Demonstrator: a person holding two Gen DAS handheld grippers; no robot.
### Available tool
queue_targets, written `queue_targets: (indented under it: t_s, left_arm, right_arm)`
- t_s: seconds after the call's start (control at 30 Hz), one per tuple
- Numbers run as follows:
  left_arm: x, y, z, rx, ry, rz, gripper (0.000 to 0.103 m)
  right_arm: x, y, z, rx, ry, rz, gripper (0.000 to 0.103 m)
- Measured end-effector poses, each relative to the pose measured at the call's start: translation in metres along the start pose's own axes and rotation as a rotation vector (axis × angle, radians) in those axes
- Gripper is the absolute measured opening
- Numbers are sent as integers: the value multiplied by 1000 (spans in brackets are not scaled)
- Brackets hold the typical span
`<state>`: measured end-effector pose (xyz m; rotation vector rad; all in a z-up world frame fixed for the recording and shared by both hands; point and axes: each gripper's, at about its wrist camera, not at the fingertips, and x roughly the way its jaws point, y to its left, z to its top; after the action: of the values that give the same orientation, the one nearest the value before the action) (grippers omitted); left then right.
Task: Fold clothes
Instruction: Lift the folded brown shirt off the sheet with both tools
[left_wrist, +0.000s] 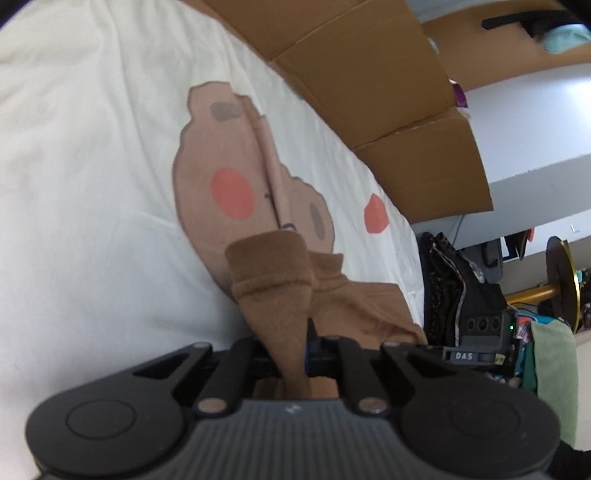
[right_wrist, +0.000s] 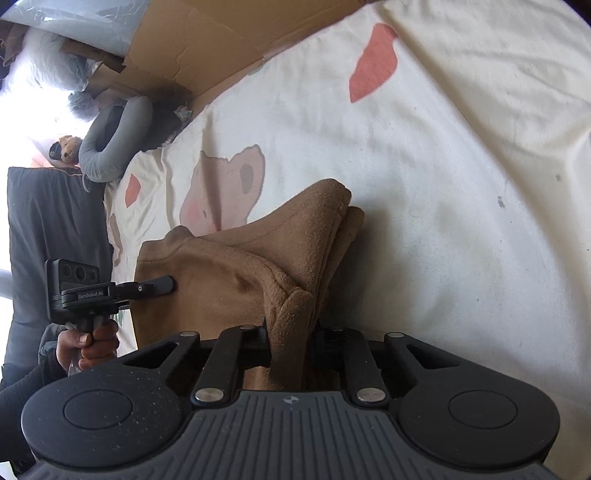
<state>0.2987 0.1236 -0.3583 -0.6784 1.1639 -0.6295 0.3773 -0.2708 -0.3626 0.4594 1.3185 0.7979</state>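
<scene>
A brown fleece garment (right_wrist: 221, 273) lies partly folded on a cream bed sheet (right_wrist: 461, 184) printed with bears. In the left wrist view a cuffed sleeve (left_wrist: 269, 266) rises from my left gripper (left_wrist: 295, 345), which is shut on the brown cloth; its fingertips are buried in the fabric. The right wrist view shows that same left gripper (right_wrist: 168, 285), held by a person's hand (right_wrist: 88, 339), at the garment's left edge. My right gripper (right_wrist: 291, 343) is shut on a thick bunched fold of the garment near its front edge.
Flattened cardboard boxes (left_wrist: 369, 92) line the far side of the bed. A grey neck pillow (right_wrist: 110, 140) and a small teddy bear (right_wrist: 68, 147) lie past the bed's end. Dark clothes (left_wrist: 454, 288) and a green cloth (left_wrist: 554, 369) pile up beside the bed.
</scene>
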Motion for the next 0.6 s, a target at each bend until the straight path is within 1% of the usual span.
queue_targets:
  t_s: [0.1,0.3,0.6]
  left_arm:
    - [-5,-8,-3,11,-22,14,6]
    - [-13,-32,-5,55,-35,67,6]
    - [-30,-79,-12,125,-64,126,5]
  right_arm:
    - [-5,6,-2,-8,-18,-5,12]
    - [-15,24,-6,-35,-42,-35,12]
    - [-37,54,-13,-65,-71,-63,12]
